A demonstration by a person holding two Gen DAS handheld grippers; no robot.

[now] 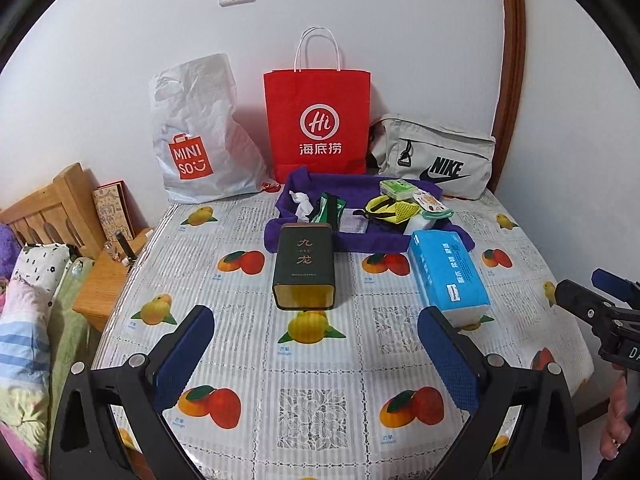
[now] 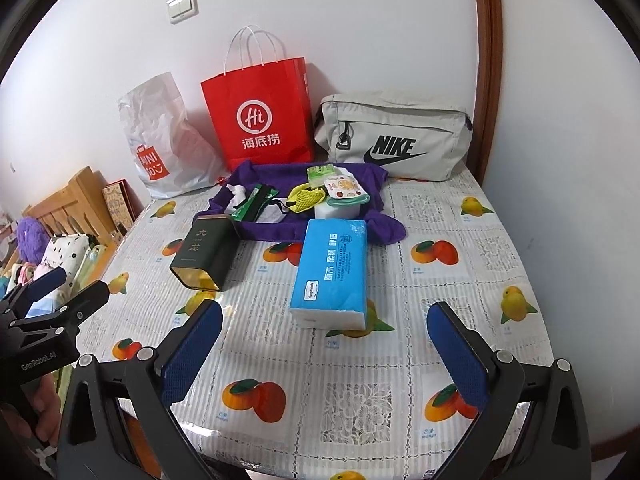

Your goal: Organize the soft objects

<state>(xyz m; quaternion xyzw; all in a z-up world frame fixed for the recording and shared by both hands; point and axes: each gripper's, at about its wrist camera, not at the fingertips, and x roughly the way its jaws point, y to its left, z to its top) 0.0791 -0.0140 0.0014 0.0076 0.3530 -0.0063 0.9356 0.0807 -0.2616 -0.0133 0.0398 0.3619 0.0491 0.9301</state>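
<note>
A purple cloth (image 1: 362,242) (image 2: 376,222) lies spread at the back of the table, with small soft items on it: a crumpled tissue (image 1: 301,200), green packets (image 1: 330,210), a yellow mesh pouch (image 1: 394,208) (image 2: 306,198) and wet-wipe packs (image 1: 430,204) (image 2: 344,190). A blue tissue pack (image 1: 448,272) (image 2: 332,268) lies in front of the cloth. My left gripper (image 1: 316,326) stands open before a dark tin (image 1: 304,268) (image 2: 204,254), holding nothing. My right gripper (image 2: 326,322) is open too, just short of the tissue pack.
Against the wall stand a white Miniso bag (image 1: 200,136), a red paper bag (image 1: 318,124) (image 2: 260,116) and a grey Nike bag (image 1: 436,156) (image 2: 394,136). The fruit-print tablecloth (image 1: 312,360) covers the table. A wooden headboard (image 1: 52,208) and bedding lie left.
</note>
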